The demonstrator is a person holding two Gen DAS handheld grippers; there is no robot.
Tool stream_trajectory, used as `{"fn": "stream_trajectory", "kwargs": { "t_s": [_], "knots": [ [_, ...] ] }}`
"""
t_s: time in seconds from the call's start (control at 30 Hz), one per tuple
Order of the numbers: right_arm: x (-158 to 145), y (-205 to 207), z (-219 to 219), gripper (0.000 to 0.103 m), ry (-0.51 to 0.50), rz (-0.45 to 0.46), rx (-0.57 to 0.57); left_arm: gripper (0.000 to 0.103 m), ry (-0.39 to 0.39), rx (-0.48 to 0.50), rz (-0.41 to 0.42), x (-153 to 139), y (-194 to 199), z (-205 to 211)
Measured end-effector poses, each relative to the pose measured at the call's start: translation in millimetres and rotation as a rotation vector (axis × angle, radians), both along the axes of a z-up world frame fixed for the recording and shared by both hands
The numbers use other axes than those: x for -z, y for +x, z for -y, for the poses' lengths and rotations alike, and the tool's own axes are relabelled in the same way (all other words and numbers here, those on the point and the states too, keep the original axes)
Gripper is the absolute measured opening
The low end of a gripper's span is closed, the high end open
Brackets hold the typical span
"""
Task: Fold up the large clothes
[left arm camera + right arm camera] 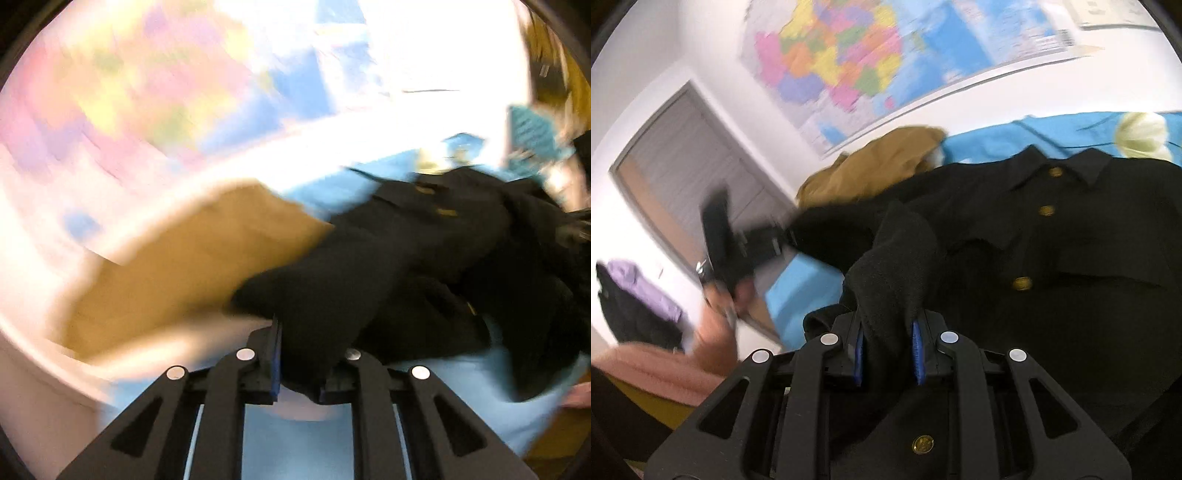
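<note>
A black coat (1052, 236) of thick woolly cloth with round brass buttons (1022, 283) lay spread on a blue sheet (990, 144), beside a tan garment (879, 158). The left gripper (299, 354) pinched a fold of it; the right gripper (888, 343) clamped another bunched fold.

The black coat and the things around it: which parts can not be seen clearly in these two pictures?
- Left wrist view: motion blur smears the black coat and the tan garment; its shape is unclear.
- Right wrist view: the coat's lower part is cut off by the frame edge and hidden behind the right claw.
- Right wrist view: the left claw is blurred; its fingertips cannot be made out.
</note>
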State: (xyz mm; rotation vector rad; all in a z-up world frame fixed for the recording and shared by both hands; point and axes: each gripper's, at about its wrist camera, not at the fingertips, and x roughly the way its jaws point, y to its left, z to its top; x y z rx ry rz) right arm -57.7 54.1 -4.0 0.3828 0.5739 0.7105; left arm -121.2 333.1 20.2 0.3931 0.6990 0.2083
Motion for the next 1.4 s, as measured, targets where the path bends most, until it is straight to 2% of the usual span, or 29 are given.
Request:
{"fn": "stream_trajectory", "kwargs": {
  "t_s": [0.07,0.1,0.17,0.2,0.23,0.27,0.3,0.33,0.37,0.43,0.47,0.53,0.6,0.67,0.77,0.83,0.87,0.93,0.97,1.0,1.07,1.1,1.13,1.17,1.2,1.23,1.27,1.33,1.4],
  "knots": [
    [1,4,-26,0.020,-0.037,0.012,-0.065,0.024,0.250,-0.099,0.041,-15,-3,-1],
    [3,6,-37,0.020,-0.058,0.013,-0.088,0.027,0.331,-0.128,0.045,-14,-3,-3],
    [11,12,-66,0.021,-0.110,0.005,-0.142,0.040,0.525,-0.192,0.029,-2,1,-2],
    [16,15,-78,0.022,-0.137,-0.002,-0.163,0.054,0.614,-0.221,-0.004,12,5,-2],
    [24,20,-93,0.024,-0.162,-0.024,-0.196,0.070,0.650,-0.233,-0.041,27,9,-2],
    [32,25,-103,0.032,-0.184,-0.048,-0.220,0.073,0.645,-0.223,-0.078,40,11,-3],
    [40,28,-115,0.039,-0.215,-0.074,-0.237,0.073,0.619,-0.211,-0.106,48,10,-5],
    [44,30,-121,0.042,-0.241,-0.090,-0.236,0.075,0.559,-0.198,-0.142,57,9,-8],
    [50,32,-129,0.058,-0.279,-0.114,-0.237,0.077,0.507,-0.195,-0.153,60,4,-14],
    [47,27,-126,0.065,-0.273,-0.103,-0.239,0.078,0.263,-0.172,-0.148,57,0,-23],
    [40,20,-116,0.071,-0.245,-0.087,-0.234,0.078,0.100,-0.129,-0.111,48,-8,-29],
    [22,4,-84,0.078,-0.182,-0.030,-0.180,0.089,-0.160,-0.019,-0.032,31,-30,-35],
    [11,-14,-48,0.082,-0.129,0.010,-0.102,0.091,-0.302,0.090,0.042,23,-50,-32],
    [11,-32,-12,0.083,-0.080,0.010,-0.018,0.094,-0.384,0.190,0.053,26,-62,-20],
    [30,-55,36,0.083,-0.019,-0.068,0.110,0.096,-0.469,0.284,0.001,47,-60,6],
    [52,-69,60,0.083,-0.050,-0.153,0.224,0.096,-0.544,0.334,-0.078,70,-52,23],
    [58,-72,67,0.080,-0.071,-0.186,0.268,0.096,-0.581,0.353,-0.110,79,-52,32],
    [70,-85,89,0.067,-0.175,-0.242,0.391,0.096,-0.648,0.378,-0.175,97,-40,41],
    [71,-88,96,0.064,-0.228,-0.255,0.443,0.096,-0.656,0.377,-0.198,103,-34,45],
    [71,-94,107,0.053,-0.274,-0.267,0.505,0.096,-0.657,0.380,-0.216,108,-33,51],
    [74,-109,126,0.050,-0.271,-0.260,0.574,0.096,-0.655,0.408,-0.260,119,-31,66],
    [72,-115,133,0.056,-0.300,-0.262,0.624,0.096,-0.647,0.415,-0.277,121,-26,70],
    [70,-120,140,0.062,-0.386,-0.276,0.723,0.096,-0.627,0.415,-0.296,125,-23,76],
    [70,-125,142,0.066,-0.419,-0.278,0.758,0.096,-0.613,0.415,-0.305,127,-22,79],
    [69,-130,145,0.066,-0.387,-0.274,0.752,0.096,-0.601,0.416,-0.313,128,-19,83],
    [67,-135,144,0.067,-0.309,-0.253,0.713,0.096,-0.604,0.421,-0.314,128,-18,84],
    [65,-138,141,0.071,-0.271,-0.231,0.678,0.096,-0.618,0.425,-0.311,128,-17,84],
    [58,-137,122,0.073,-0.274,-0.181,0.605,0.096,-0.646,0.422,-0.312,129,-14,80],
    [59,-130,108,0.086,-0.327,-0.180,0.579,0.094,-0.662,0.418,-0.315,132,-12,80]
  ]
}}
